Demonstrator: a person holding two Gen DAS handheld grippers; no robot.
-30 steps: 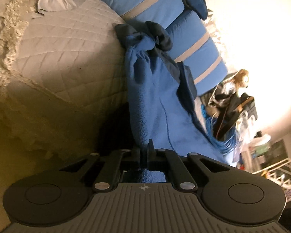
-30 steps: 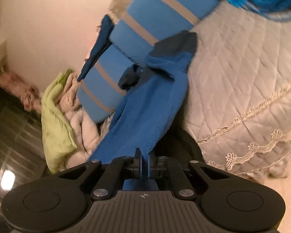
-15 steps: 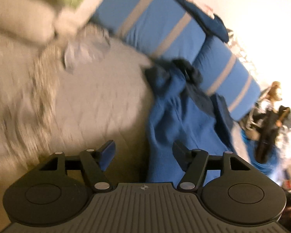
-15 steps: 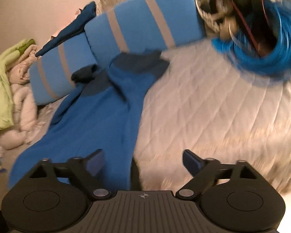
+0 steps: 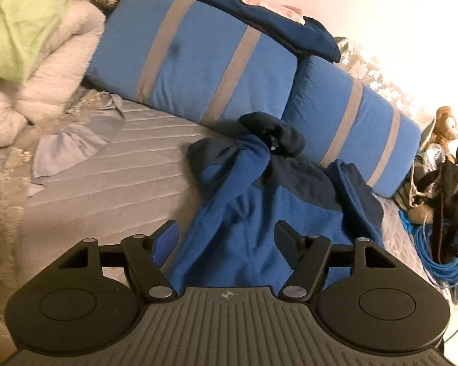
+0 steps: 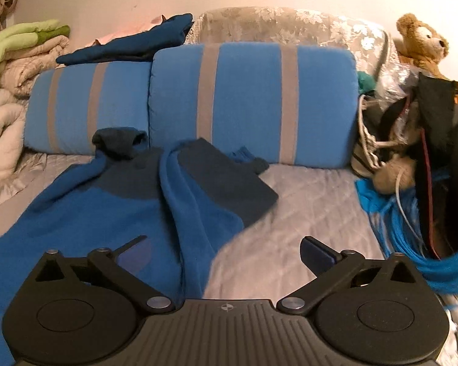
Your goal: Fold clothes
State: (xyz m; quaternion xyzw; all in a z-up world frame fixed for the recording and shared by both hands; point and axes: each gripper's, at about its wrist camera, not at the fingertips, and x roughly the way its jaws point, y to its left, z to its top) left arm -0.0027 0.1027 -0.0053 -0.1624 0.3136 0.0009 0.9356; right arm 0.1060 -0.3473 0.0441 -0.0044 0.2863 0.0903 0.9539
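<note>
A blue fleece top [image 5: 247, 231] with dark navy shoulders and collar lies crumpled on the grey quilted bed [image 5: 107, 189], its collar against the blue pillows. It also shows in the right wrist view [image 6: 113, 213], with one sleeve [image 6: 198, 207] folded over its body. My left gripper [image 5: 226, 238] is open and empty, just above the top's lower part. My right gripper [image 6: 226, 250] is open wide and empty, over the top's right edge and the bed [image 6: 305, 213].
Two blue pillows with grey stripes [image 6: 247, 103] line the back. A dark blue garment [image 6: 131, 42] lies on them. Beige and green bedding [image 6: 12, 61] is piled at left. A teddy bear [image 6: 421, 42], bags and a blue cable coil [image 6: 412, 238] crowd the right.
Both grippers were shut on the blue top a second ago, holding it up. They have opened and let it go, and it now lies on the bed.
</note>
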